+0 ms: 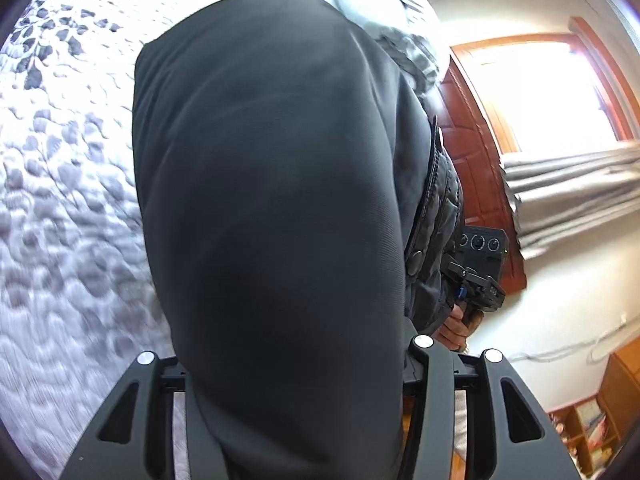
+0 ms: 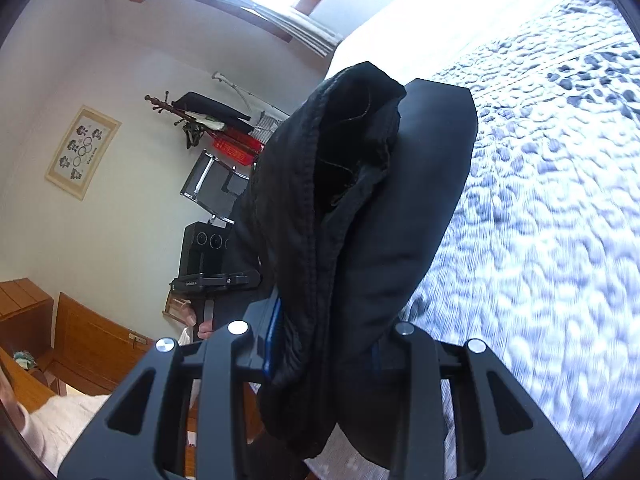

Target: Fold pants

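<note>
left wrist, pants (image 1: 272, 200): dark cloth draped up over the left gripper (image 1: 296, 420), filling the middle of the view; raised off the bedspread (image 1: 60, 208), probably to bring one edge over for a fold.
left wrist, claw: cloth runs down between the two fingers; looks pinched on the pants, though the fingertips themselves are hidden by the fabric.
left wrist, extras: right gripper (image 1: 478, 276) and the hand (image 1: 456, 330) holding it visible just right of the pants, near the quilted jacket (image 1: 436, 216); wooden door (image 1: 476, 152) and curtain (image 1: 576, 192) further right of the pants.
right wrist, pants (image 2: 360, 216): hem or waist opening with stitched edge on show, bunched and hanging off the right gripper (image 2: 324, 380); bedspread (image 2: 552, 216) to the right of the pants, not touching.
right wrist, claw: pressed together on a thick bunch of cloth, likely gripping a corner matching the other side's.
right wrist, extras: left gripper (image 2: 208, 268) seen left of the pants, at similar height; coat rack (image 2: 188, 120) and wall picture (image 2: 82, 152) further left, unseen from the other camera.
cross-check: only the right wrist shows the opening; only the left wrist shows the broad flat panel.
</note>
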`<state>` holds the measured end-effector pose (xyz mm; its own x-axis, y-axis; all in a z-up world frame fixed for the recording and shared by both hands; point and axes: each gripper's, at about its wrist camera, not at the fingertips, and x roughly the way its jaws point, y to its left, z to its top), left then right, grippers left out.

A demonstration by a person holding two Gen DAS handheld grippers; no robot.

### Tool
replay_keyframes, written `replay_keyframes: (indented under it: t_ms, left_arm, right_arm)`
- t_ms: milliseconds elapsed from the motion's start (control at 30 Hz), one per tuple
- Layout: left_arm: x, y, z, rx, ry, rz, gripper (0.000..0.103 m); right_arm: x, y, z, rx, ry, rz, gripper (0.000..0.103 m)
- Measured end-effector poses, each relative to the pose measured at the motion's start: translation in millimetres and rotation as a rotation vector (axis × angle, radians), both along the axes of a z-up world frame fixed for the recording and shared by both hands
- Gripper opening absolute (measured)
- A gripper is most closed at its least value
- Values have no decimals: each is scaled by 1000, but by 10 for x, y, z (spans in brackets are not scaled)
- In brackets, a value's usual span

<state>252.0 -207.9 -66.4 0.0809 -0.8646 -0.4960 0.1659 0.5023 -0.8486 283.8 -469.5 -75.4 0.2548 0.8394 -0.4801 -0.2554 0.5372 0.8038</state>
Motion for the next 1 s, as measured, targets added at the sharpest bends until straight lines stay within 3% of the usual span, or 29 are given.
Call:
replay_keyframes:
  t_ms: [200, 433, 533, 767, 900, 1000]
  left_arm:
    - [265, 71, -291, 26, 36, 23, 48]
    - [410, 198, -585, 47, 57, 16, 51]
    - [435, 448, -733, 49, 47, 6, 52]
    - [408, 443, -751, 72, 21, -12, 55]
    - [317, 482, -733, 44, 13, -18, 66]
    - [252, 434, -685, 73, -21, -56, 67]
  right_arm:
    - [464, 134, -350, -12, 66, 25, 32]
    - [712, 161, -605, -8, 108, 38, 33]
    - [758, 74, -721, 15, 120, 30, 33]
    - [645, -44, -934, 66, 156, 9, 34]
    - [571, -72, -987, 109, 162, 30, 34]
    - [581, -110, -1020, 113, 171, 25, 34]
